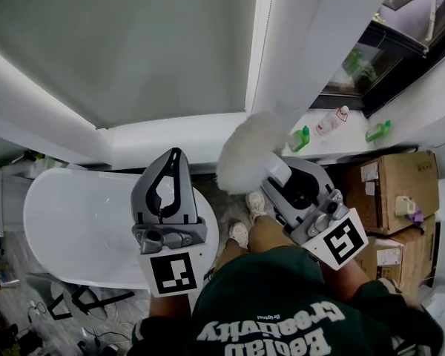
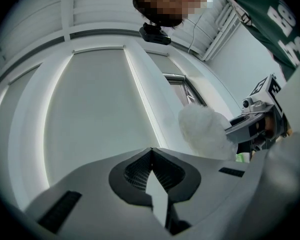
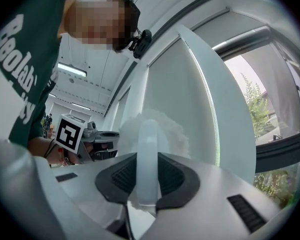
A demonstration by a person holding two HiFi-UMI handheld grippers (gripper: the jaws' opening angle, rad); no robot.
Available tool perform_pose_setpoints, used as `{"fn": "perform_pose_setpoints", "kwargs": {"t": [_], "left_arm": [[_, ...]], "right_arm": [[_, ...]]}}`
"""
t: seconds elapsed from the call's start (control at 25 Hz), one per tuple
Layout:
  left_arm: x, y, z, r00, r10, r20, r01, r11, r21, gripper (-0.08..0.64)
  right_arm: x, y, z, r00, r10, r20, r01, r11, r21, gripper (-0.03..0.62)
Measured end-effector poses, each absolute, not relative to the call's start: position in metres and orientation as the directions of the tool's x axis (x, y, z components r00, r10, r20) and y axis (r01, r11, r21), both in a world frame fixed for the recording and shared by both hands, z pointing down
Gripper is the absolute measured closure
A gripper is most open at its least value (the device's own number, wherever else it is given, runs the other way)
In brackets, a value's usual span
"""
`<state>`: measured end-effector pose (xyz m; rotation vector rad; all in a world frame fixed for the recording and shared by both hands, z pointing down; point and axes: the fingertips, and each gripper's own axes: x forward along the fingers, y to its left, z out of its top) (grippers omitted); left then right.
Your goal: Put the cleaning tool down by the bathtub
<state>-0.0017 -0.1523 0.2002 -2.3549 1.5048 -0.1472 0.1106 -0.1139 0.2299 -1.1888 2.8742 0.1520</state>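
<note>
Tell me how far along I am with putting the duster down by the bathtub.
Done: the right gripper is clamped on the handle of the duster. In hand: the duster is held up in the air, its fluffy head raised near the wall, off to one side of the bathtub. Left: lower it, set it down beside the tub and let go. The left gripper is shut and empty.

A white sill (image 1: 341,145) ran just right of the cleaning tool (image 1: 246,154) and carried 3 items: a green bottle (image 1: 302,137) nearest the tool, a clear bottle (image 1: 331,121) beyond it, and a green container (image 1: 378,130) farthest off. On the grey floor (image 1: 224,212) under the tool stood a white bathtub (image 1: 81,221) to its left and 2 cardboard boxes (image 1: 389,188) to its right.
</note>
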Motion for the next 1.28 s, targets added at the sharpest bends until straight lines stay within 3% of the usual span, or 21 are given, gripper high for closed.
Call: {"fn": "perform_pose_setpoints", "kwargs": {"t": [0.36,0.76,1.28], "left_arm": [[-0.026,-0.166,0.198,0.327,-0.940,-0.097,-0.895,-0.275,-0.352,0.555],[-0.070,-0.214,0.200,0.101,-0.991,-0.084,-0.930,-0.064,-0.362,0.555],[-0.108,-0.244,0.191,-0.077,-0.993,-0.089,-0.924,0.104,-0.369,0.555]], "right_arm": [[0.092,-0.147,0.232,-0.775,-0.625,-0.093,-0.631,0.772,0.071,0.500],[0.046,-0.231,0.224,-0.892,-0.420,-0.165,-0.436,0.896,0.076,0.500],[0.003,-0.290,0.227,-0.946,-0.282,-0.159,-0.293,0.955,0.053,0.500]]}}
